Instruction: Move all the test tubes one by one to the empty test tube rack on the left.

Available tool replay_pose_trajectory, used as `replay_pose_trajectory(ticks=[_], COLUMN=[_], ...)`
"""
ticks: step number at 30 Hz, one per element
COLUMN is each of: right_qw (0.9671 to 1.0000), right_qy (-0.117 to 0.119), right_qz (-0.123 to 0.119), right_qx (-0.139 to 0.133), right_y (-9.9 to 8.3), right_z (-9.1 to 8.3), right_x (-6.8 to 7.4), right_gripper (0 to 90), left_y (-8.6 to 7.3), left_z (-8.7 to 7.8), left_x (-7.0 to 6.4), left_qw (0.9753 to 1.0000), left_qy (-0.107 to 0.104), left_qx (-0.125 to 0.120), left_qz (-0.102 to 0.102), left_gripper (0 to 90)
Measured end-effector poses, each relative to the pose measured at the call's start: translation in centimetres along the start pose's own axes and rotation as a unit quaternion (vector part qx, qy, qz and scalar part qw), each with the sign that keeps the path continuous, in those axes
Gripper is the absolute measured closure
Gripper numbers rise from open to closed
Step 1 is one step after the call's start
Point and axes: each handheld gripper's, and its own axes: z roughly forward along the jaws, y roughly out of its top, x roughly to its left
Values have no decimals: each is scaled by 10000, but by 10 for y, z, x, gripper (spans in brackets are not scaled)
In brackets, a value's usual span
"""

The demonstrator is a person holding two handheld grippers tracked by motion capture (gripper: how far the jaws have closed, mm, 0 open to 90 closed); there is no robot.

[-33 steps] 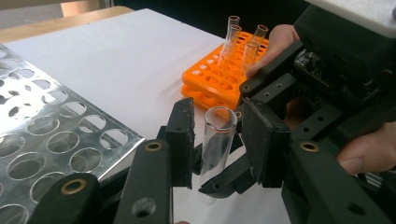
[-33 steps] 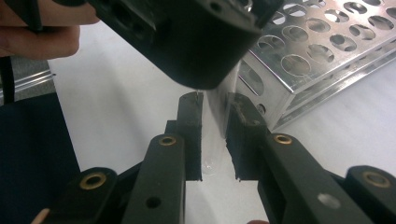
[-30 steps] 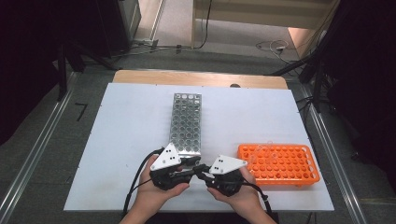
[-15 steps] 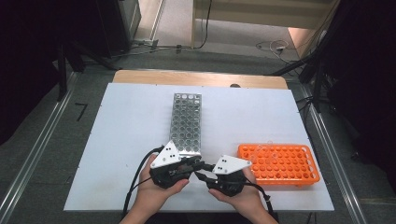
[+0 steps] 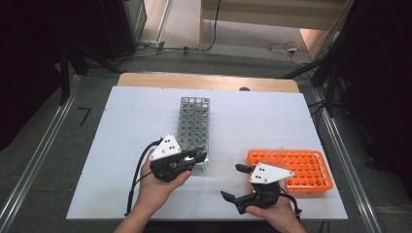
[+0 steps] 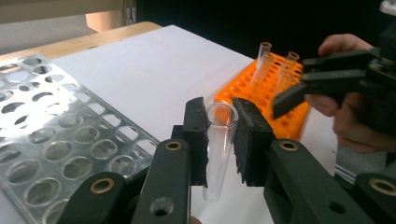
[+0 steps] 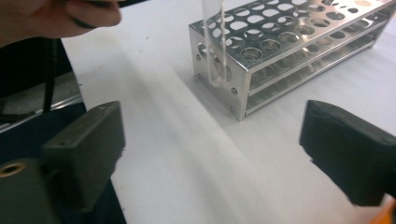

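Note:
My left gripper (image 6: 219, 112) is shut on a clear empty test tube (image 6: 217, 149), held upright near its rim. In the high view, the left gripper (image 5: 197, 156) hovers at the near right corner of the metal tube rack (image 5: 193, 124). In the right gripper view, the tube (image 7: 214, 51) hangs just in front of that corner of the metal rack (image 7: 289, 51), its tip above the table. My right gripper (image 5: 232, 182) is open wide, empty, just left of the orange rack (image 5: 291, 170). That orange rack (image 6: 261, 93) holds a few clear tubes (image 6: 264, 63).
The white table top (image 5: 131, 126) has free room left of the metal rack and between the two racks. A wooden edge (image 5: 204, 81) runs along the far side. Cables trail from both grippers toward the near edge.
The two grippers were close together near the metal rack. The right one has drawn back to the right and toward the person with its jaws spread. The left stays put with the tube.

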Motion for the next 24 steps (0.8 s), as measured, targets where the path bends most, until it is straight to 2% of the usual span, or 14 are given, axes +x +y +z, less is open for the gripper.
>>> replay_pose_trajectory(ticks=[4, 6, 12, 17, 24], right_qw=[9999, 9998, 9995, 9990, 9985], right_qy=[9, -95, -182, -236, -340], right_qz=[97, 124, 182, 339, 393], right_qx=[-111, -126, -172, -187, -183], right_y=[-7, -11, -20, -29, -38], right_z=[-13, -18, -32, -42, -52], right_x=[-3, -5, -10, -15, -20], right_gripper=[0, 0, 0, 0, 0], left_y=[10, 15, 26, 34, 45], left_z=[2, 4, 11, 17, 26], left_x=[8, 12, 23, 34, 47], left_qw=[9999, 9999, 9995, 9993, 9988], left_qy=[85, 118, 250, 326, 448], left_qx=[-44, -29, -27, -3, -45], left_qz=[60, 90, 164, 166, 174], left_gripper=[751, 751, 751, 751, 751])
